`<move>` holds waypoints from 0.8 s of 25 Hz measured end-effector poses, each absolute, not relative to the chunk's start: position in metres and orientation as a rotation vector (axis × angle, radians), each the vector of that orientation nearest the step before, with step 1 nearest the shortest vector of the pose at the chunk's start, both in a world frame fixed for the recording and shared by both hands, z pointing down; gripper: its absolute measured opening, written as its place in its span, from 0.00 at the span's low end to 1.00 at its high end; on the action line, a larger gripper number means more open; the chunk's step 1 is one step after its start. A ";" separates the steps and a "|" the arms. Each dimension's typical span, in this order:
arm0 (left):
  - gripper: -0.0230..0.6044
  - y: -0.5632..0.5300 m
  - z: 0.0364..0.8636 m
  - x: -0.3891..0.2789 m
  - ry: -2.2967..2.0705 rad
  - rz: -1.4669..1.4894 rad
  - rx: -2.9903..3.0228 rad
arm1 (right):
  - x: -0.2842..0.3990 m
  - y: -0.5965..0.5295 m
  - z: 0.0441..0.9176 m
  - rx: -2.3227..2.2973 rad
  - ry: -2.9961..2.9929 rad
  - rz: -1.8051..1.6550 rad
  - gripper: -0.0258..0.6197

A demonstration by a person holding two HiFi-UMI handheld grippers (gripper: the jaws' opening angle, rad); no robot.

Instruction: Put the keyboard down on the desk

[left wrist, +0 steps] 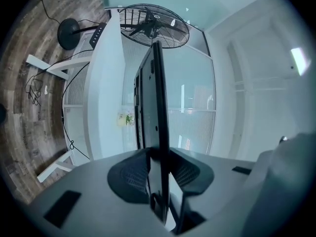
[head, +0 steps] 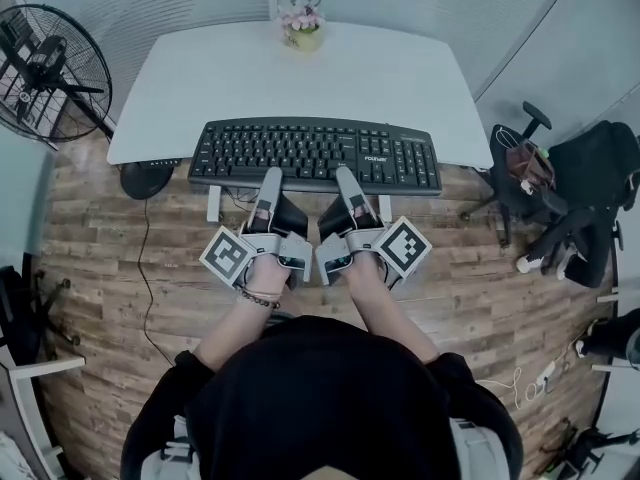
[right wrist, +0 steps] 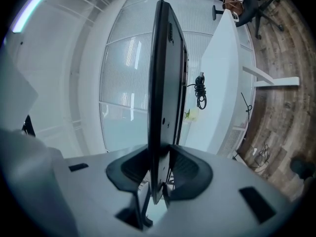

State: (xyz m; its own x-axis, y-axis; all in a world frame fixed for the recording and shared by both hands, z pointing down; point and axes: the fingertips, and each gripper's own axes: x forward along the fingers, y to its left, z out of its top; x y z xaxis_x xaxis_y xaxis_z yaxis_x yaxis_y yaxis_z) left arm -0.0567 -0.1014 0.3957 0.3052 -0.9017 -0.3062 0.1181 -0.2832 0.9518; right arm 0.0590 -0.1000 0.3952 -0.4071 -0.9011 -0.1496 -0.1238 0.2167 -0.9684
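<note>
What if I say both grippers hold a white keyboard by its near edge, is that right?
No. The keyboard is black, not white; the head view shows it. The left gripper and right gripper do both hold it by its near edge.

A: Bright up top?
B: Bright and even in the head view. Soft, diffuse, with no hard shadows; just a dim band below the table (head: 300, 78) edge, over the wooden floor (head: 480, 268). Slightly washed out on the white top.
A: Warped?
B: Heavily. Bows the floor planks outward, curves the fan (head: 50, 68) at the left rim. Fades to black corners in both gripper views.
A: And down there?
B: Backlit by pale frosted panels (left wrist: 195, 93). Turns the keyboard (left wrist: 158, 107) into a near-black slab, likewise in the right gripper view. Blows out a ceiling light (right wrist: 32, 6) at upper left. Blurs the grey shell of the left hand-held gripper (left wrist: 159, 168) close to the lens.
</note>
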 end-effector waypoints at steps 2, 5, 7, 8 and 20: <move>0.23 -0.128 0.398 -0.060 -0.751 -1.197 1.501 | 0.056 -0.126 0.398 -0.972 1.711 -1.270 0.22; 0.23 -0.167 0.402 -0.064 -0.751 -1.191 1.486 | 0.051 -0.164 0.403 -0.978 1.697 -1.286 0.22; 0.23 -0.175 0.404 -0.065 -0.751 -1.190 1.483 | 0.051 -0.172 0.404 -0.986 1.698 -1.282 0.22; 0.23 -0.177 0.404 -0.065 -0.748 -1.190 1.483 | 0.051 -0.174 0.403 -0.991 1.702 -1.277 0.22; 0.23 -0.255 0.394 -0.067 -0.757 -1.150 1.495 | 0.048 -0.250 0.393 -0.991 1.664 -1.278 0.22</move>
